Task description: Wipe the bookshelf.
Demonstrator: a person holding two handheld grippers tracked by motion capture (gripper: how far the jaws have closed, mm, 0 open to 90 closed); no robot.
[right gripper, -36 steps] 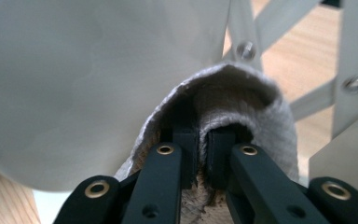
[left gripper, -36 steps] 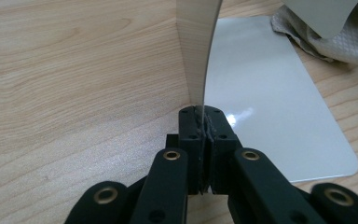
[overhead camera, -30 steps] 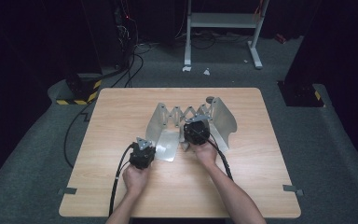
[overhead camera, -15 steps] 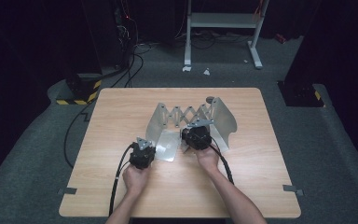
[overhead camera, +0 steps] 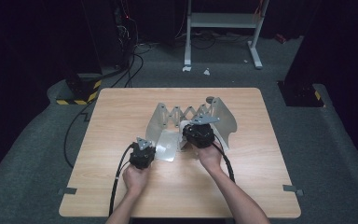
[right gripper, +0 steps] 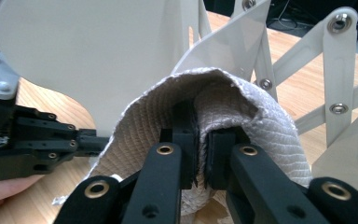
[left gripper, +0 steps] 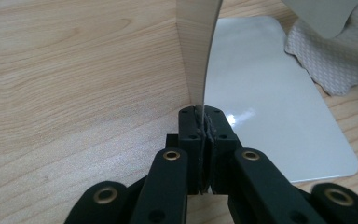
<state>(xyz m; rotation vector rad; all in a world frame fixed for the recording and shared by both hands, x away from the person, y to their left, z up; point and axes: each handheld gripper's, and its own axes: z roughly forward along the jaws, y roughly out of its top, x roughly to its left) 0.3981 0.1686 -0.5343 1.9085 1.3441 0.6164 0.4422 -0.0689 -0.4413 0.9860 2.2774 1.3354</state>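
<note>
Cloth is pinched in the closed jaws of the right gripper, draped over them between the 2 end plates of a metal scissor rack on the table. It looks soft, light and limp, so it is best taken at an edge fold. The left gripper is clamped shut on the thin edge of the left end plate; that plate is probably stiff and slippery, so a firm grip near its rim is called for.
</note>
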